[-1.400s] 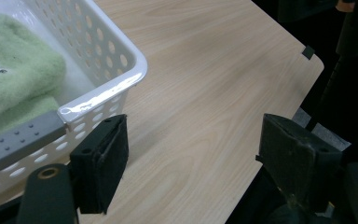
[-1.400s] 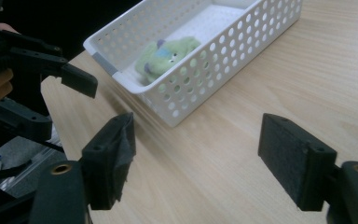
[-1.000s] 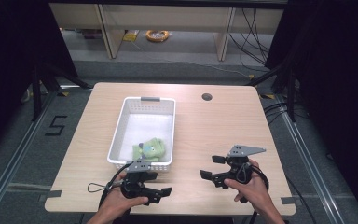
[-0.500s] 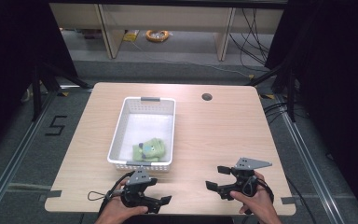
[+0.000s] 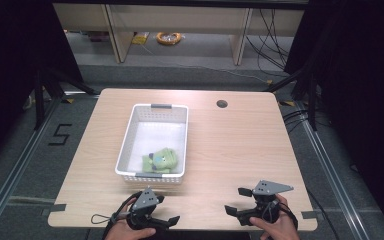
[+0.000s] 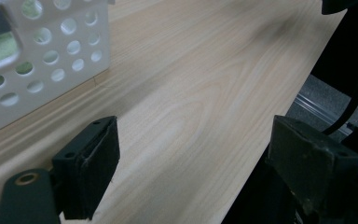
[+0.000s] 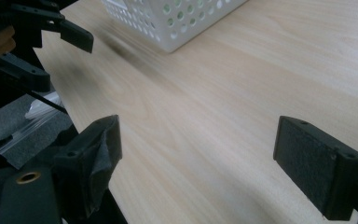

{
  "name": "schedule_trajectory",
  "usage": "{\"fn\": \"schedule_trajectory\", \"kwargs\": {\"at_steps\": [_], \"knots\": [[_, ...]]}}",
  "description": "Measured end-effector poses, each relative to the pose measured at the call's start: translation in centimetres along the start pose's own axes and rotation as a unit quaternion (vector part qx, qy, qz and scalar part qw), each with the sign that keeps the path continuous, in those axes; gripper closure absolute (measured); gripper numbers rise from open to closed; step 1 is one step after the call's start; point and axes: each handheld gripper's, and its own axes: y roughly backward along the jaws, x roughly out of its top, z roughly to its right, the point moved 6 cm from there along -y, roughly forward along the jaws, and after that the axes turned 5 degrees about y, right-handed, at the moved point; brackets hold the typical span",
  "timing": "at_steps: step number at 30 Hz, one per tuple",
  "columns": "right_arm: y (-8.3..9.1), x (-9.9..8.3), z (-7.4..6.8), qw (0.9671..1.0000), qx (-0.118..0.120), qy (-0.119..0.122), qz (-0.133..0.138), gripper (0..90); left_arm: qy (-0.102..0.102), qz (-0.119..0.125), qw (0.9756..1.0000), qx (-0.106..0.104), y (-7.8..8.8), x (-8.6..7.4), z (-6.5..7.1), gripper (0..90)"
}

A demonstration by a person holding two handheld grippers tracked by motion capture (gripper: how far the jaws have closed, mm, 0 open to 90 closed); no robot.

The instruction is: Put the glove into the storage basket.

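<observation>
A white perforated basket [image 5: 125, 145] stands on the left-middle of the wooden table [image 5: 230, 145]. A green plush toy [image 5: 161, 160] lies in its near end. My left gripper [image 5: 166, 210] is open near the table's front edge, just in front of the basket, with nothing between its jaws. My right gripper [image 5: 236, 201] is open too, at the front right, jaws pointing left. In the left gripper view the open gripper [image 6: 196, 158] frames bare wood, with the basket wall [image 6: 51, 60] at upper left. The right gripper view has the open gripper [image 7: 200, 154] over bare wood, the basket corner [image 7: 177, 18] beyond.
A round cable hole [image 5: 222, 104] sits at the table's far right. Tape patches mark the front corners [image 5: 55, 207]. Beyond the table stand shelf legs and cables on the floor, with a yellow coil [image 5: 169, 37].
Both grippers have drawn back toward the near edge of the table, away from the basket. They stay open. The basket and toy have not moved.
</observation>
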Motion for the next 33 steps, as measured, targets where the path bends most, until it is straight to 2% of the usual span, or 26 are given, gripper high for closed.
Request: {"fn": "schedule_trajectory", "kwargs": {"at_steps": [1, 2, 3, 4, 5, 6, 7, 8, 9, 10, 11, 14, 18, 19, 20, 21, 22, 24, 25, 26, 27, 29, 30, 31, 32, 33], "knots": [[0.1, -0.3, -0.1, 0.9999, -0.005, -0.001, -0.010, 16.3, 0.007, 0.001, 1.0000, 0.005, 0.0, -0.1, 0.2, 16.1], [0.1, -0.5, 0.0, 0.9999, -0.007, 0.009, -0.012, 16.3, -0.006, 0.002, 1.0000, 0.002, 0.0, -0.1, 0.2, 16.1], [0.0, -0.7, 0.0, 0.9998, -0.007, 0.014, -0.015, 16.3, 0.002, -0.007, 1.0000, 0.000, 0.1, -0.3, 0.3, 16.0], [0.1, -0.9, -0.3, 0.9997, -0.009, 0.007, -0.021, 16.3, -0.011, -0.005, 0.9999, 0.010, 0.0, -0.4, 0.1, 16.0], [0.0, -1.0, -0.1, 0.9995, -0.016, 0.021, -0.016, 16.3, -0.003, -0.005, 1.0000, 0.000, 0.1, -0.5, 0.4, 16.0], [0.1, -1.3, -0.6, 0.9995, -0.010, -0.002, -0.031, 16.3, -0.008, -0.002, 1.0000, 0.003, 0.0, -0.6, 0.5, 16.0], [-0.1, -1.4, -0.3, 0.9995, -0.008, 0.019, -0.026, 16.3, -0.009, -0.005, 0.9999, 0.004, 0.1, -0.7, 0.5, 16.0], [0.0, -1.6, -0.5, 0.9994, -0.014, 0.012, -0.029, 16.3, -0.013, -0.013, 0.9998, 0.002, 0.1, -0.9, 0.6, 16.0], [0.0, -1.8, -0.4, 0.9991, -0.016, 0.019, -0.035, 16.4, 0.000, -0.008, 1.0000, 0.003, 0.0, -1.0, 0.9, 16.1], [0.0, -2.0, -0.6, 0.9993, -0.011, 0.011, -0.035, 16.3, -0.001, -0.012, 0.9999, 0.000, 0.0, -1.1, 1.0, 16.1], [0.1, -2.2, -0.5, 0.9989, -0.018, 0.015, -0.041, 16.3, -0.017, -0.019, 0.9996, 0.009, 0.1, -1.2, 0.8, 16.0], [0.2, -2.5, -0.7, 0.9987, -0.021, 0.025, -0.040, 16.4, -0.011, -0.005, 0.9999, 0.002, -0.1, -1.3, 1.1, 16.1], [0.3, -2.9, -0.9, 0.9980, -0.020, 0.033, -0.050, 16.4, -0.015, -0.017, 0.9997, 0.004, 0.1, -1.3, 0.9, 16.0], [0.2, -3.0, -0.9, 0.9979, -0.024, 0.035, -0.048, 16.4, -0.008, -0.011, 0.9999, 0.006, 0.0, -1.3, 1.0, 16.1], [0.3, -3.1, -1.3, 0.9980, -0.017, 0.021, -0.057, 16.4, -0.011, -0.024, 0.9996, 0.009, 0.2, -1.4, 0.7, 16.1], [0.2, -3.1, -1.2, 0.9979, -0.018, 0.029, -0.056, 16.4, -0.007, -0.007, 0.9999, 0.007, 0.0, -1.3, 0.8, 16.1], [0.2, -3.0, -1.0, 0.9975, -0.021, 0.039, -0.054, 16.4, -0.008, -0.005, 0.9999, 0.007, -0.1, -1.3, 0.8, 16.1], [0.2, -3.1, -0.9, 0.9972, -0.023, 0.043, -0.057, 16.4, -0.006, -0.010, 0.9999, 0.006, 0.0, -1.3, 0.8, 16.1], [0.1, -3.1, -0.9, 0.9973, -0.026, 0.043, -0.053, 16.4, -0.014, -0.019, 0.9996, 0.012, 0.1, -1.4, 0.6, 16.1], [0.1, -3.1, -0.9, 0.9972, -0.026, 0.044, -0.055, 16.4, -0.007, -0.017, 0.9997, 0.015, 0.0, -1.4, 0.6, 16.1], [0.1, -3.1, -0.9, 0.9973, -0.026, 0.041, -0.055, 16.4, -0.009, -0.021, 0.9997, 0.014, 0.0, -1.4, 0.5, 16.1], [0.1, -3.2, -1.0, 0.9972, -0.026, 0.038, -0.058, 16.4, -0.006, -0.008, 0.9999, 0.011, 0.0, -1.3, 0.6, 16.1], [0.1, -3.2, -1.0, 0.9972, -0.025, 0.038, -0.059, 16.4, -0.003, -0.010, 0.9999, 0.006, 0.0, -1.3, 0.6, 16.1], [0.0, -3.2, -1.3, 0.9978, -0.016, 0.029, -0.057, 16.4, -0.002, -0.020, 0.9997, 0.013, 0.1, -1.4, 0.4, 16.1], [-0.1, -3.1, -0.9, 0.9969, -0.023, 0.049, -0.057, 16.4, -0.003, -0.011, 0.9999, 0.011, 0.0, -1.3, 0.4, 16.1], [0.0, -3.1, -0.8, 0.9969, -0.027, 0.048, -0.057, 16.4, -0.005, -0.016, 0.9997, 0.016, 0.1, -1.3, 0.2, 16.0]]}}
